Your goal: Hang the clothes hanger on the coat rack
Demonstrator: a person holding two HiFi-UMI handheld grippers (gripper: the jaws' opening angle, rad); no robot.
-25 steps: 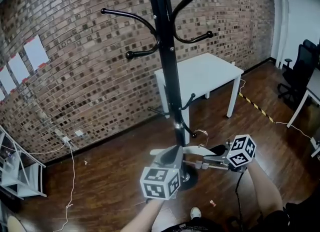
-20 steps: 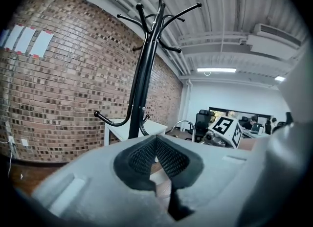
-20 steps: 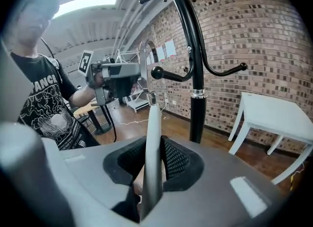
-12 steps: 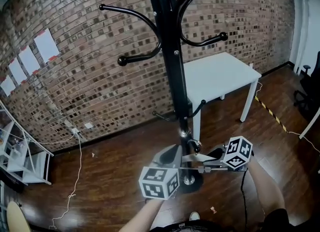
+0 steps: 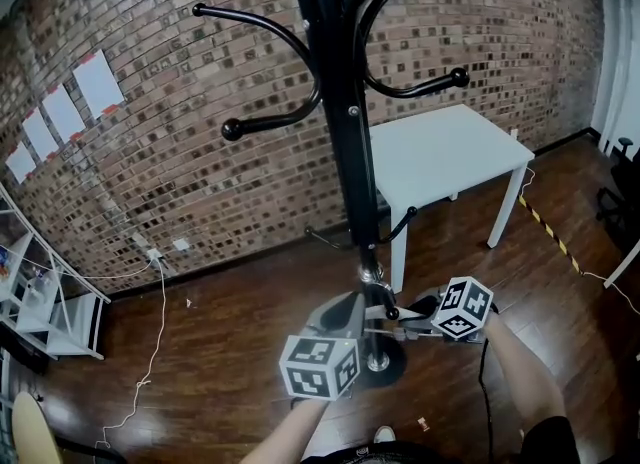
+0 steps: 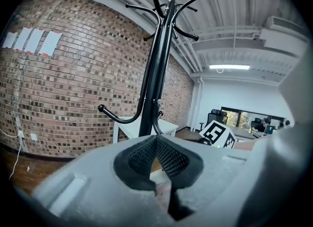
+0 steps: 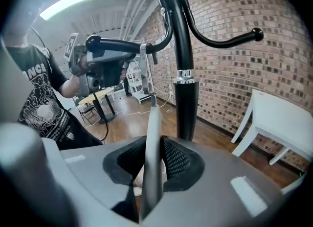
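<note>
Closer to one coat rack point(image 5: 340, 102): one clothes hanger point(image 7: 152, 118), right hand-held gripper point(image 7: 154, 147).

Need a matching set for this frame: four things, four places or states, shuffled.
1 black metal coat rack
2 white rectangular table
3 grey clothes hanger
4 white paper sheets

A on the brick wall
B clamped in the right gripper
C tall, with curved knob-tipped hooks
D standing behind the rack

Pairs: 1-C; 2-D; 3-B; 4-A

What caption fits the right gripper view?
The right claw grips a grey hanger beside the black coat rack.
</note>
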